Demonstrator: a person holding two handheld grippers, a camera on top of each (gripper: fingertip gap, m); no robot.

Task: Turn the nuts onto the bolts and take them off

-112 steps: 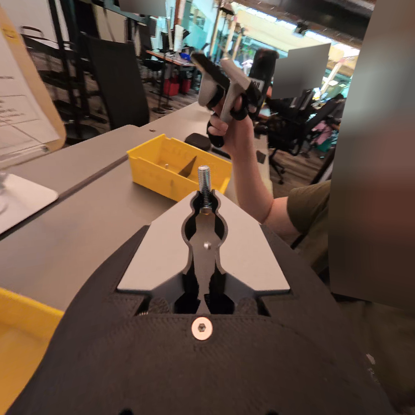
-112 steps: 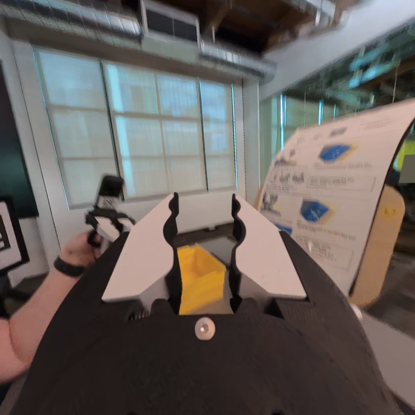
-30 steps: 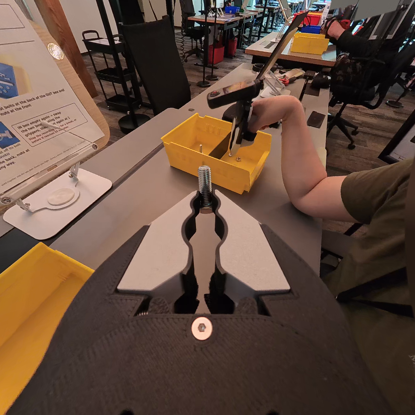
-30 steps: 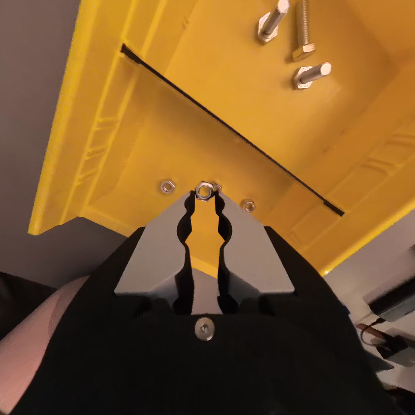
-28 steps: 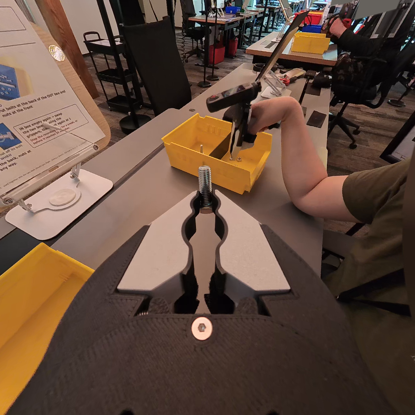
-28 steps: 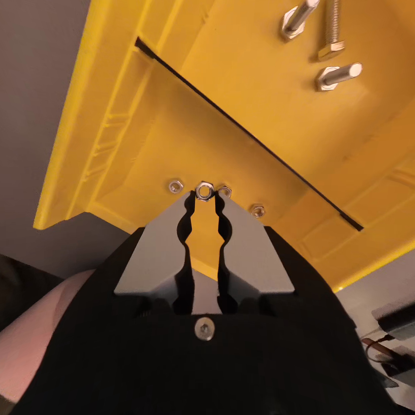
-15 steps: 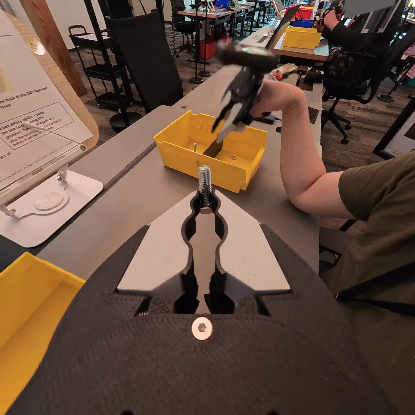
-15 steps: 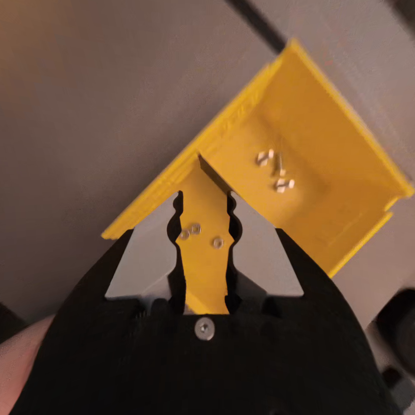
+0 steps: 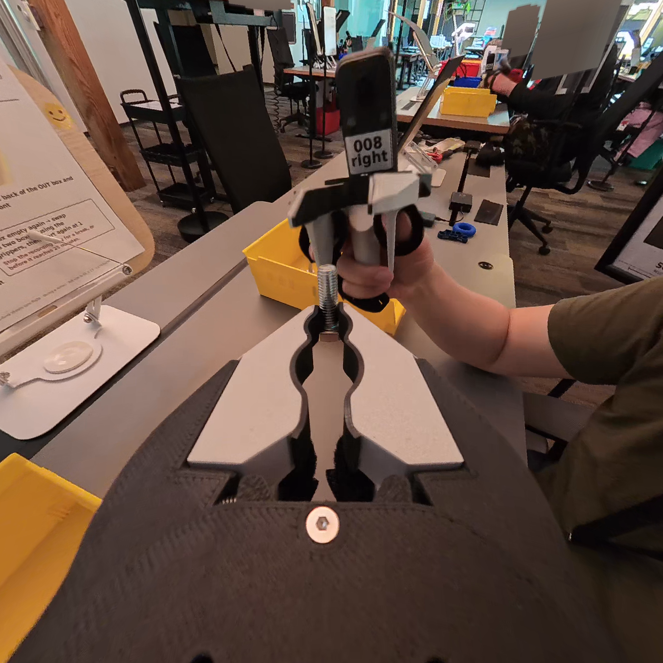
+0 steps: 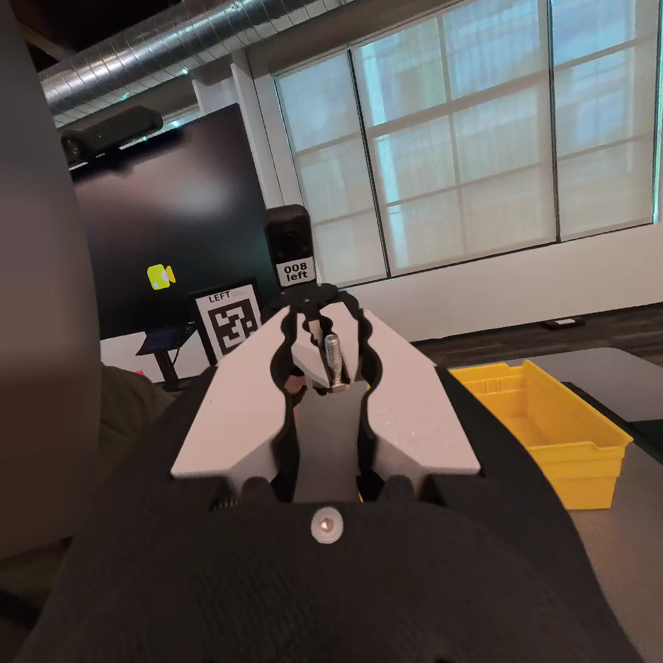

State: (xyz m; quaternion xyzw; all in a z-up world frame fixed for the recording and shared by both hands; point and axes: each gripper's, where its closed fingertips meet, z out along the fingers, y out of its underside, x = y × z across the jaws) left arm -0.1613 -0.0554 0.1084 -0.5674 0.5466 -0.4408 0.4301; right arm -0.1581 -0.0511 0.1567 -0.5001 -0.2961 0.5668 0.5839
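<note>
My left gripper (image 9: pixel 327 317) is shut on a steel bolt (image 9: pixel 327 287), gripping it just above the head, threaded end pointing away from me. My right gripper (image 10: pixel 323 319) is open, and I see no nut between its fingers. It faces the left gripper (image 10: pixel 328 380), and the bolt (image 10: pixel 333 358) shows through the gap between its fingers. In the left wrist view the right gripper (image 9: pixel 357 251) is held in a hand just beyond the bolt's tip. Behind it stands the yellow bin (image 9: pixel 280 272), whose inside is mostly hidden.
A second yellow bin (image 10: pixel 538 423) sits on the grey table, also at the near left in the left wrist view (image 9: pixel 32 520). A sign on a white stand (image 9: pixel 71 358) is at the left. A blue ring (image 9: pixel 462 229) and small dark items lie far right. The grippers' ends are close to 5 cm from one another.
My right gripper was closed on a nut in the bin, then rose out, opened, and swung up to face the bolt. My left gripper has kept hold of the bolt.
</note>
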